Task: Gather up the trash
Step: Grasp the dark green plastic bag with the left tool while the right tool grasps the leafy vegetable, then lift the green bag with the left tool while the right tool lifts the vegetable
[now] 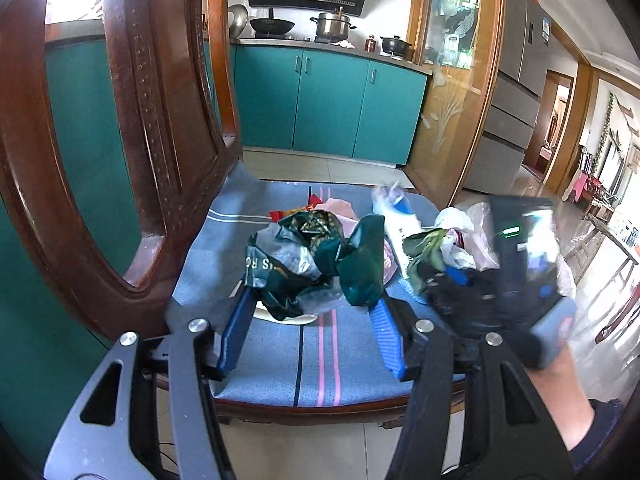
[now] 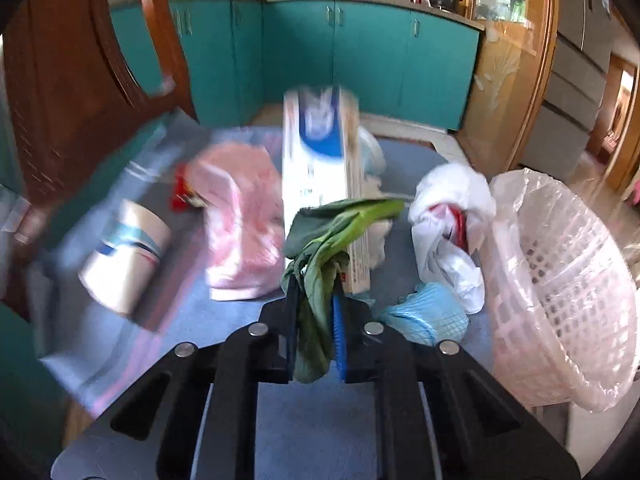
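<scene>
my right gripper (image 2: 316,316) is clamped on a limp green leaf (image 2: 320,276) above the chair cushion (image 2: 224,320), near the lined basket (image 2: 560,280) at its right edge. my left gripper (image 1: 312,320) gapes around a crumpled dark-green wrapper (image 1: 304,260).

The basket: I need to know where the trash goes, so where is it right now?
In the right wrist view, the basket stands at the far right, lined with a clear bag, just beside the crumpled white bag.
</scene>
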Action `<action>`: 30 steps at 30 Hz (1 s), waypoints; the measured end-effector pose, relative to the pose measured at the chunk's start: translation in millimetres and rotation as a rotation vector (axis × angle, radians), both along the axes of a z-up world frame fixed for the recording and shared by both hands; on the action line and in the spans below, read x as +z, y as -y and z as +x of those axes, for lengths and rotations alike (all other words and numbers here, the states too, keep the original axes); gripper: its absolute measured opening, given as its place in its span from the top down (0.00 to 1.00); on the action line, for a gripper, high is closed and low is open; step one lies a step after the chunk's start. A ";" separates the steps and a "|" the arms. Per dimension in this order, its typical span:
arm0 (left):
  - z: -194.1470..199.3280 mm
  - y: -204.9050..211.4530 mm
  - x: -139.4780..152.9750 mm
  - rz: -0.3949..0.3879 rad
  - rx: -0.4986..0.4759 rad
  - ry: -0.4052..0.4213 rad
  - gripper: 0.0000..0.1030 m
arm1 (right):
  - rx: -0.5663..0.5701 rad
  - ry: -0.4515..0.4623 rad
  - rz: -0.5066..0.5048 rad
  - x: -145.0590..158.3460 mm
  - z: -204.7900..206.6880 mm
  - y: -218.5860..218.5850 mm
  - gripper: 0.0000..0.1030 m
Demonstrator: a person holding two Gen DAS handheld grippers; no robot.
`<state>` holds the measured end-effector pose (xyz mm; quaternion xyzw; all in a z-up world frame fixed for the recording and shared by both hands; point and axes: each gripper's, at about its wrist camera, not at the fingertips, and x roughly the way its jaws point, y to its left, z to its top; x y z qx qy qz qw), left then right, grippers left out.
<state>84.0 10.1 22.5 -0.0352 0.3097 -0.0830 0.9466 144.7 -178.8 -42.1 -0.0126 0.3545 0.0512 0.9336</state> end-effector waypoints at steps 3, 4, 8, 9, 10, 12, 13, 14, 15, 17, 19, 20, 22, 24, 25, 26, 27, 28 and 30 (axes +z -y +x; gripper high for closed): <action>-1.4 1.8 -0.8 0.002 -0.004 0.006 0.45 | 0.034 0.076 0.063 20.9 -22.4 12.0 0.85; -1.1 2.6 -1.4 0.003 -0.006 0.006 0.45 | 0.043 0.095 0.077 26.9 -29.9 15.7 0.85; -2.7 7.1 -2.8 0.003 -0.020 0.005 0.44 | 0.081 0.141 0.129 47.7 -55.8 28.5 0.85; -2.8 8.9 -2.9 0.006 -0.024 0.004 0.44 | 0.086 0.148 0.137 52.0 -62.4 31.5 0.85; -3.1 11.2 -3.2 0.009 -0.030 0.006 0.44 | 0.090 0.151 0.146 55.9 -66.8 35.2 0.85; -3.7 14.6 -4.3 0.015 -0.040 0.006 0.44 | 0.091 0.157 0.154 61.5 -77.8 39.9 0.85; -3.7 16.3 -5.1 0.016 -0.043 0.005 0.44 | 0.088 0.156 0.155 63.8 -80.2 41.9 0.85; -3.0 18.6 -6.6 0.015 -0.047 0.000 0.43 | 0.085 0.154 0.157 64.8 -84.5 44.0 0.85; -2.0 19.3 -7.7 0.014 -0.050 -0.004 0.43 | 0.083 0.150 0.163 65.0 -87.4 45.9 0.85; -0.9 22.1 -9.9 0.013 -0.054 -0.010 0.43 | 0.081 0.140 0.167 63.8 -89.5 47.9 0.85; 0.6 24.0 -10.7 0.018 -0.053 -0.012 0.43 | 0.083 0.130 0.166 61.9 -89.8 48.3 0.85; 1.4 24.7 -11.3 0.019 -0.052 -0.012 0.43 | 0.087 0.125 0.165 60.4 -88.4 47.7 0.85; 1.0 26.1 -11.1 0.022 -0.048 -0.013 0.42 | 0.091 0.122 0.166 59.5 -88.4 47.6 0.85; 2.9 26.3 -11.2 0.023 -0.044 -0.015 0.42 | 0.096 0.120 0.167 59.1 -88.5 48.1 0.85; 3.6 26.5 -11.4 0.023 -0.042 -0.017 0.42 | 0.098 0.120 0.167 59.5 -88.9 48.1 0.85; 3.7 26.3 -12.3 0.024 -0.041 -0.019 0.42 | 0.100 0.120 0.168 59.6 -89.1 47.8 0.85; 3.6 26.0 -13.0 0.025 -0.041 -0.020 0.42 | 0.100 0.119 0.168 59.1 -90.0 48.1 0.85; 4.0 26.4 -13.6 0.027 -0.042 -0.022 0.42 | 0.101 0.118 0.168 59.2 -90.2 47.5 0.85; 4.5 28.6 -13.7 0.030 -0.042 -0.023 0.42 | 0.103 0.118 0.166 59.3 -90.7 47.0 0.85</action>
